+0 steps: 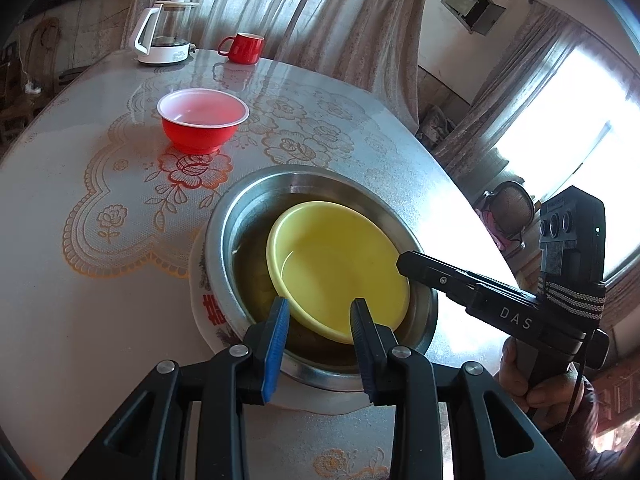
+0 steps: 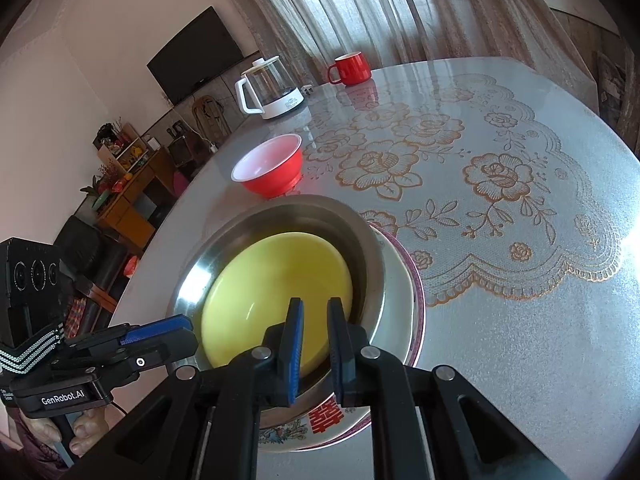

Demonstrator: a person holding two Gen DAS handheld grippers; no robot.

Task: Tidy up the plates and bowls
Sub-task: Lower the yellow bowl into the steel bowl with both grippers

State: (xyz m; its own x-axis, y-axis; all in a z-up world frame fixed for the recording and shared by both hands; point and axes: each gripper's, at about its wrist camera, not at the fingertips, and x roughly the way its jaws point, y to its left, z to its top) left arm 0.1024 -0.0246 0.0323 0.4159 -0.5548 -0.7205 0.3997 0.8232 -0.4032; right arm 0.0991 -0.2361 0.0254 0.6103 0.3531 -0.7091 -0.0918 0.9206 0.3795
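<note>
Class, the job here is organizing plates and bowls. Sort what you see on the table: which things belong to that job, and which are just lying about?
Belong to the job:
yellow bowl
metal bowl
white plate
red bowl

Just lying about:
red mug
kettle
</note>
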